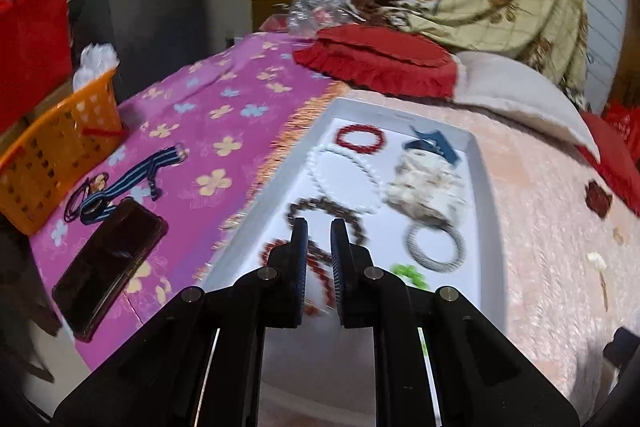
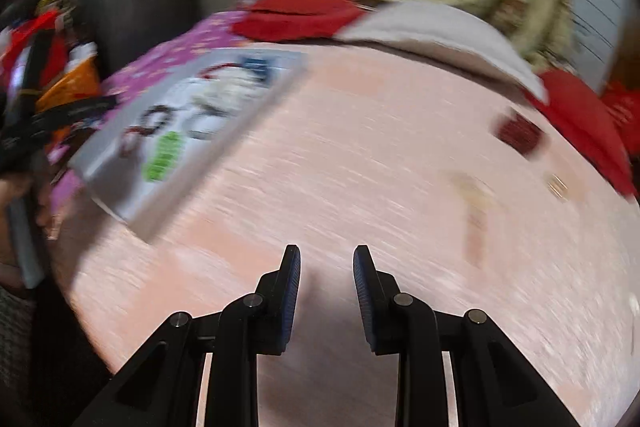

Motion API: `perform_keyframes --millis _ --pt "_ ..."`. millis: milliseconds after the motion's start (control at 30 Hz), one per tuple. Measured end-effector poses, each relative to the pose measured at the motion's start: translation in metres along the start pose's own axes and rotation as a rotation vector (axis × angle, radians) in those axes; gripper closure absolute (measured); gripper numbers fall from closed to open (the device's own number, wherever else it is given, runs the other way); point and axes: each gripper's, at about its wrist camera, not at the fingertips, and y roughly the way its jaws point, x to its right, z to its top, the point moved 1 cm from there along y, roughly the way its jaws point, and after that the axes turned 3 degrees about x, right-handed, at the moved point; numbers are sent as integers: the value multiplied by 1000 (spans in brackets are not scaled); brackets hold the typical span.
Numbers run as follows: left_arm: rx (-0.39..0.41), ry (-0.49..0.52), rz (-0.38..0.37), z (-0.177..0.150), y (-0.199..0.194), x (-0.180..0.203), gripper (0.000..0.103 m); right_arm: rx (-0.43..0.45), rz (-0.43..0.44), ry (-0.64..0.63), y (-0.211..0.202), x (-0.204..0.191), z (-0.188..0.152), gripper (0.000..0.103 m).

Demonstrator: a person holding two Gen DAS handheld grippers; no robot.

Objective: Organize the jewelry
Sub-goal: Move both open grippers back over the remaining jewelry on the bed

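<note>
Pink bedding (image 2: 360, 147) stretches wide and bare ahead of the right gripper (image 2: 327, 251), whose jaws stand a little apart with nothing between them. Off to its left, the white tray (image 2: 256, 107) of jewelry lies near the edge where the purple floral cloth (image 1: 224, 99) begins; motion blur smears its contents there. The left gripper (image 1: 319, 225) hangs over the tray's near end, jaws nearly together and empty, hiding part of a brown bead bracelet (image 1: 320, 207). A green piece (image 1: 408, 273) is half hidden.
</note>
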Motion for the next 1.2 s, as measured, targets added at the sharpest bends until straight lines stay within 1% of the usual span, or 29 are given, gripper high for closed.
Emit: perform_keyframes --millis 67,133,167,200,233,267,367,467,533,700,800,867,1000,1133,1200 --pt "-10 28 -40 -1 -9 20 92 -13 -26 87 -6 35 -13 77" --pt "-10 71 -99 -4 -25 47 91 -17 -30 162 -12 61 -24 77" --pt "-11 90 -116 -6 -30 58 84 -15 -29 197 -15 73 -28 77" --pt "-13 116 -137 -8 -37 73 75 -9 -28 235 -18 87 -33 77" --pt "-13 135 -152 -10 -43 85 71 -5 -28 251 -22 94 -36 76" --pt "-12 160 -172 -12 -48 98 68 2 -29 270 -26 103 -40 73" --pt "-20 247 -227 -17 -61 138 68 35 -37 319 -36 126 -48 67" --pt "-29 322 -260 -19 -70 174 68 53 -38 357 -42 144 -54 67" --pt "-33 356 -271 -19 -75 193 68 62 -39 378 -44 154 -59 67" --pt "-60 381 -299 -16 -75 225 67 85 -47 421 -48 187 -66 67" --pt "-80 392 -279 -16 -67 243 67 100 -38 452 -49 204 -68 67" --pt "-102 384 -281 -16 -60 252 67 99 -22 482 -46 218 -68 66" --pt "-176 342 -325 -8 -41 276 67 79 -4 505 -39 242 -64 66" --pt "-217 331 -364 4 -24 302 67 74 36 544 -29 270 -54 66" --pt "-238 319 -394 12 -12 320 67 76 34 557 -22 285 -45 66"
